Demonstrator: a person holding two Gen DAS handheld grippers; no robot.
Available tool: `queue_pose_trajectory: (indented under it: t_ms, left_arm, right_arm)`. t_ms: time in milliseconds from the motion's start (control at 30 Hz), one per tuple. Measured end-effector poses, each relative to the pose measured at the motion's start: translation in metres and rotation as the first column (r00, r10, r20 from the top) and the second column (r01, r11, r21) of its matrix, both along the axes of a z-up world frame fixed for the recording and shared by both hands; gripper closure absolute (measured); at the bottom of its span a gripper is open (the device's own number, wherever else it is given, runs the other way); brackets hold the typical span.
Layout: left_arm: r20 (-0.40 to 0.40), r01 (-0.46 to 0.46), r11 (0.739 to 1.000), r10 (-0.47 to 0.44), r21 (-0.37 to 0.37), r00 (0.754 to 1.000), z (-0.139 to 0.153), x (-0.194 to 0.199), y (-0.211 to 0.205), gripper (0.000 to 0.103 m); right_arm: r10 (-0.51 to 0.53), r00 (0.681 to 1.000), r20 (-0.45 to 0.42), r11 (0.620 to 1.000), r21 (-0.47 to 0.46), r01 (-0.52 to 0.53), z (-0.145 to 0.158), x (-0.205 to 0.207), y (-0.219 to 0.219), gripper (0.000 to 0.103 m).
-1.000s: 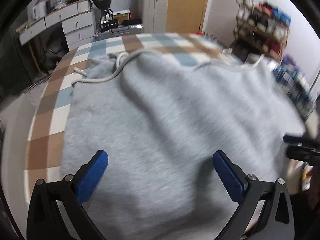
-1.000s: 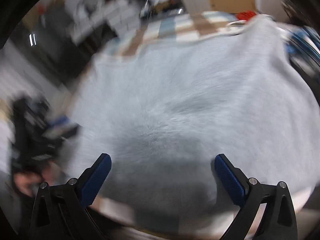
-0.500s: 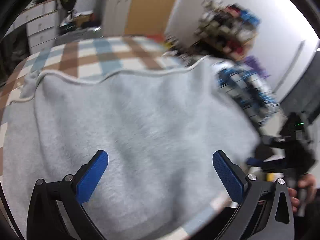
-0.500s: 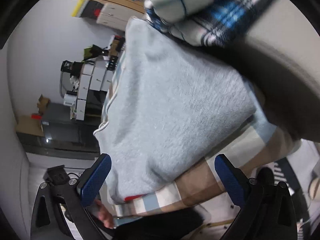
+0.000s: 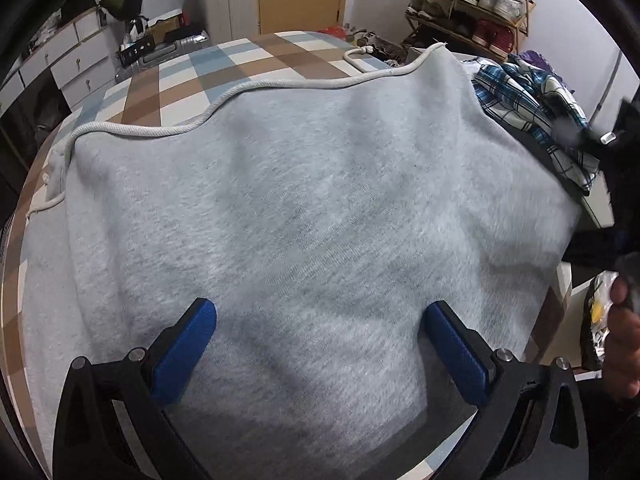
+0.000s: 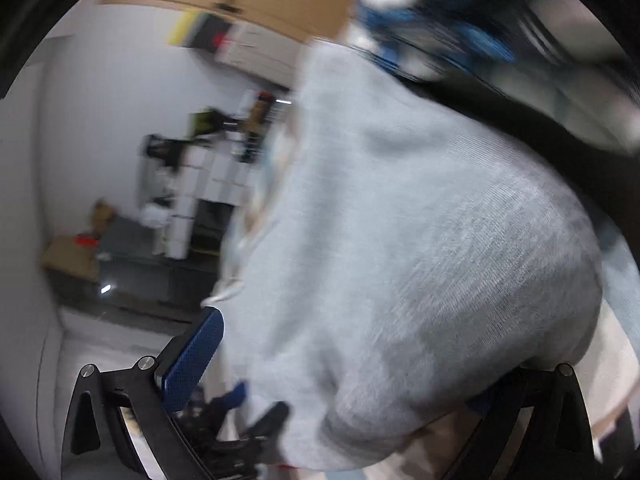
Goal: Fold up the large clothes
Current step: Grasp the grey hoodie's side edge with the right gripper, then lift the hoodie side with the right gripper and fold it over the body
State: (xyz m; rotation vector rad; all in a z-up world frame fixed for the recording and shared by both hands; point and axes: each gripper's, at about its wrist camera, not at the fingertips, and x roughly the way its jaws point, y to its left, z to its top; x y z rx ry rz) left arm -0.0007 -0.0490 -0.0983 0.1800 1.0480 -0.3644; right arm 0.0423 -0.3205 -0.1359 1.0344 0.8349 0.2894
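The grey sweatshirt (image 5: 304, 208) lay spread flat over the checked surface (image 5: 240, 64), filling most of the left wrist view, with its white drawstring (image 5: 248, 88) running along the far edge from about 9 o'clock round to 1 o'clock. The left tongs (image 5: 320, 348) hovered over the near part of the garment, blue pads (image 5: 182, 350) spread wide and gripping nothing. At 2 o'clock a heap of plaid clothes (image 5: 532, 100) sat just beside the sweatshirt's right edge. A hand (image 5: 622, 344) showed at 4 o'clock.

The right wrist view was tilted and blurred. The right tongs (image 6: 340, 364) stood wide, one blue pad (image 6: 192, 364) clear at 7 o'clock, the other hidden behind the grey fabric (image 6: 420, 240), which bulged between them.
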Motion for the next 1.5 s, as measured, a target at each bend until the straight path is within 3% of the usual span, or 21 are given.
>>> queue_pose_trajectory:
  t_ms: [67, 100, 167, 233, 333, 367, 400, 500, 567, 667, 733, 833, 900, 1000, 1067, 1133, 1267, 1400, 1500]
  left_arm:
    - [-0.004, 0.000, 1.000, 0.000, -0.006, 1.000, 0.000, 0.001, -0.001, 0.001]
    - [-0.006, 0.003, 1.000, -0.003, -0.007, 1.000, 0.000, 0.002, -0.002, 0.001]
    - [-0.010, 0.008, 1.000, -0.008, -0.010, 1.000, 0.000, 0.005, -0.002, 0.001]
    - [-0.016, 0.008, 1.000, -0.008, -0.020, 1.000, 0.000, 0.007, -0.001, 0.001]
    - [-0.023, 0.002, 0.999, -0.003, -0.043, 1.000, 0.002, 0.008, 0.002, 0.001]
    - [-0.022, 0.002, 0.999, -0.003, -0.046, 1.000, 0.002, 0.008, 0.002, 0.001]
    - [-0.020, 0.003, 0.999, -0.004, -0.044, 1.000, 0.001, 0.007, 0.002, 0.001]
    - [-0.010, 0.005, 1.000, -0.006, -0.028, 1.000, 0.000, 0.005, -0.001, 0.001]
    - [-0.003, 0.004, 1.000, -0.004, -0.012, 1.000, -0.002, 0.003, -0.003, 0.001]
    - [0.001, 0.002, 1.000, -0.002, 0.026, 1.000, -0.004, 0.000, -0.009, 0.001]
    - [-0.006, -0.023, 1.000, 0.023, 0.019, 1.000, -0.004, -0.001, -0.010, 0.001]
    - [-0.011, -0.037, 0.999, 0.038, 0.022, 0.999, -0.004, -0.002, -0.016, 0.001]
    - [-0.024, -0.040, 0.999, 0.040, -0.009, 0.999, -0.003, -0.001, -0.018, 0.001]
    - [-0.068, -0.016, 0.996, 0.010, -0.083, 0.998, -0.002, 0.002, -0.030, 0.001]
    - [-0.074, 0.011, 0.993, -0.019, -0.118, 0.997, -0.002, 0.002, -0.043, 0.001]
    - [-0.082, 0.049, 0.987, -0.061, -0.151, 0.995, -0.003, 0.003, -0.058, 0.001]
    - [-0.105, 0.122, 0.974, -0.144, -0.192, 0.984, -0.001, 0.009, -0.071, 0.001]
    - [-0.143, 0.077, 0.932, -0.135, -0.354, 0.980, 0.025, 0.003, -0.022, 0.001]
    - [-0.052, -0.014, 0.959, -0.001, -0.283, 0.999, 0.043, -0.013, 0.030, 0.001]
  right_arm:
    - [0.064, 0.995, 0.073, 0.997, -0.040, -0.062, 0.014, -0.002, 0.005, 0.000]
    - [0.079, 0.995, 0.067, 0.994, -0.087, -0.073, 0.014, -0.002, 0.009, 0.000]
    - [0.054, 0.998, -0.006, 0.986, -0.158, -0.055, 0.005, -0.003, 0.013, 0.000]
    - [0.020, 0.994, -0.111, 0.978, -0.203, -0.042, -0.009, 0.001, 0.015, 0.007]
    - [-0.013, 0.994, -0.106, 0.956, -0.293, -0.019, -0.003, 0.005, 0.019, 0.030]
    - [-0.023, 0.994, -0.109, 0.947, -0.321, -0.014, -0.004, 0.006, 0.020, 0.053]
    - [-0.038, 0.993, -0.116, 0.940, -0.340, -0.003, -0.005, 0.007, 0.020, 0.070]
    - [-0.049, 0.996, -0.076, 0.962, -0.272, 0.026, -0.004, 0.007, 0.010, 0.079]
    - [-0.034, 0.999, -0.017, 0.945, -0.325, 0.027, 0.007, 0.005, 0.015, 0.081]
    - [0.014, 0.998, 0.067, 0.881, -0.473, 0.020, 0.033, -0.001, 0.035, 0.083]
    - [0.030, 0.993, 0.111, 0.860, -0.509, 0.031, 0.045, -0.003, 0.043, 0.083]
    - [0.042, 0.989, 0.139, 0.859, -0.512, 0.035, 0.055, -0.003, 0.045, 0.084]
    - [0.071, 0.985, 0.159, 0.839, -0.543, 0.027, 0.064, -0.001, 0.045, 0.086]
    - [0.148, 0.960, 0.236, 0.774, -0.633, 0.036, 0.094, 0.000, 0.052, 0.086]
    - [0.166, 0.953, 0.255, 0.763, -0.646, 0.040, 0.106, -0.002, 0.048, 0.086]
    - [0.178, 0.952, 0.249, 0.750, -0.660, 0.032, 0.118, 0.004, 0.045, 0.087]
    - [0.216, 0.953, 0.213, 0.676, -0.737, 0.012, 0.124, 0.007, 0.040, 0.087]
    - [0.244, 0.946, 0.214, 0.627, -0.779, 0.015, 0.129, 0.009, 0.054, 0.087]
    - [0.293, 0.919, 0.264, 0.611, -0.791, 0.032, 0.142, 0.005, 0.081, 0.087]
